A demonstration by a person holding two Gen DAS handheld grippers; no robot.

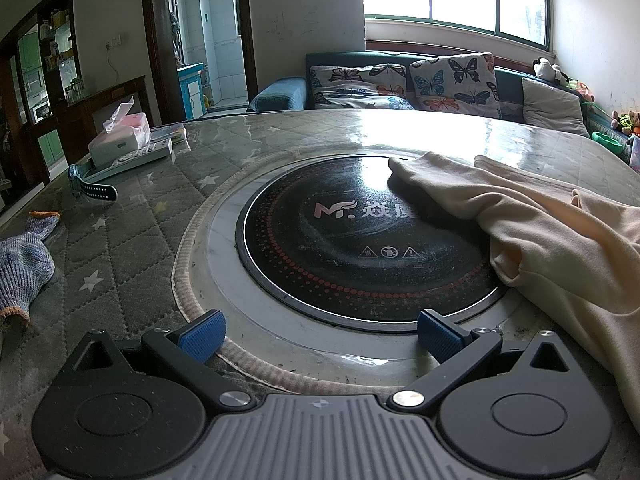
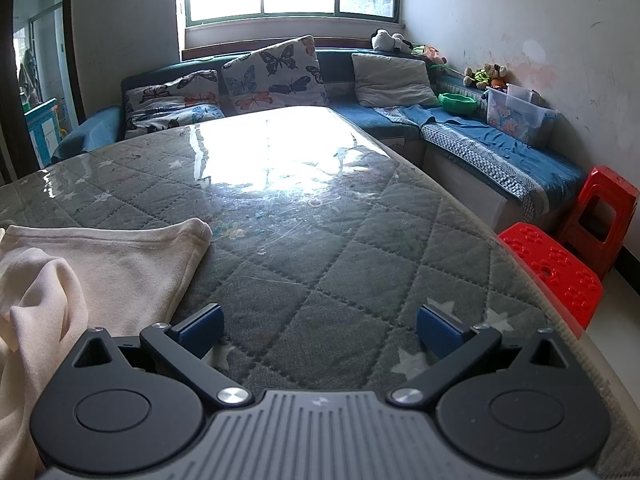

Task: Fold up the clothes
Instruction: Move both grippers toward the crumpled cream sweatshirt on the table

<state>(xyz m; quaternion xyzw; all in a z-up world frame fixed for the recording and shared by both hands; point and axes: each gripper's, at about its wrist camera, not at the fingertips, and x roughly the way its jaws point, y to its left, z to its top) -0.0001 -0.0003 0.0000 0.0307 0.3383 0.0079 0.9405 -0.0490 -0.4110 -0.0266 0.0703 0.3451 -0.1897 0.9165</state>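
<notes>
Both sets of jaws stand released and empty above the quilted worktop (image 2: pixel 320 240). Cream garment (image 1: pixel 540 240) lies crumpled right of the left gripper (image 1: pixel 320 338), partly over the black cooktop disc (image 1: pixel 360 240). Its hem corner (image 2: pixel 120 264) lies left of the right gripper (image 2: pixel 320 330).
</notes>
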